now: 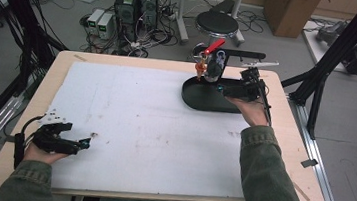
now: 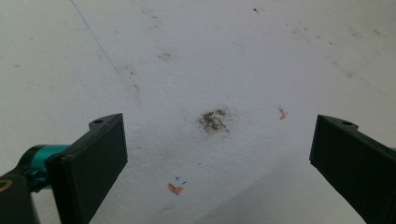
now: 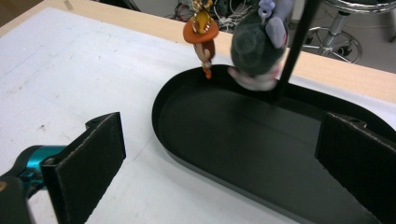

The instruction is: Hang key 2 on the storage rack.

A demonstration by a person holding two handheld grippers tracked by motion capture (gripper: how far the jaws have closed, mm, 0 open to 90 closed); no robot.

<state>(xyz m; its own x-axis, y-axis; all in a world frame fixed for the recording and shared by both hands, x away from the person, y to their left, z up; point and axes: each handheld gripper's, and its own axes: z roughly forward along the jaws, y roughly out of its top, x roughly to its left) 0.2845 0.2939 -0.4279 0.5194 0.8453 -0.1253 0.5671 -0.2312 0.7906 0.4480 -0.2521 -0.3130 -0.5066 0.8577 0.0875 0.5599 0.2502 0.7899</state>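
The right gripper [image 3: 219,154] stands released, its two black jaws spread wide with nothing between them, above the near end of a black oval tray [image 3: 261,144]. In the high view this right gripper [image 1: 225,90] sits at about 2 o'clock on the table, held from below by the person's right hand [image 1: 252,108], over the tray [image 1: 201,100]. The tray's floor is bare where the jaws point. At 12 o'clock from the jaws in the right gripper view, two keychain charms hang over the tray's far rim: an orange charm [image 3: 201,37] at 11 o'clock and a grey plush charm [image 3: 256,46] just beside it at 12 o'clock. A thin black post [image 3: 294,51] rises from the tray right beside the plush charm. In the high view the post carries a black crossbar [image 1: 244,53], with the orange charm [image 1: 199,68] and the grey plush charm [image 1: 213,66] hanging close together below it, under a red tag [image 1: 214,46].

The left gripper [image 2: 219,154] is likewise released, jaws wide apart with nothing between them, pointing at the stained white mat [image 2: 196,60]. In the high view the left gripper [image 1: 85,144] lies low at 8 o'clock on the table [image 1: 281,156], held by the left hand [image 1: 40,154], well apart from the tray. Beyond the table's far edge stand a round black stool [image 1: 217,23] and computer cases [image 1: 135,3] on the floor.
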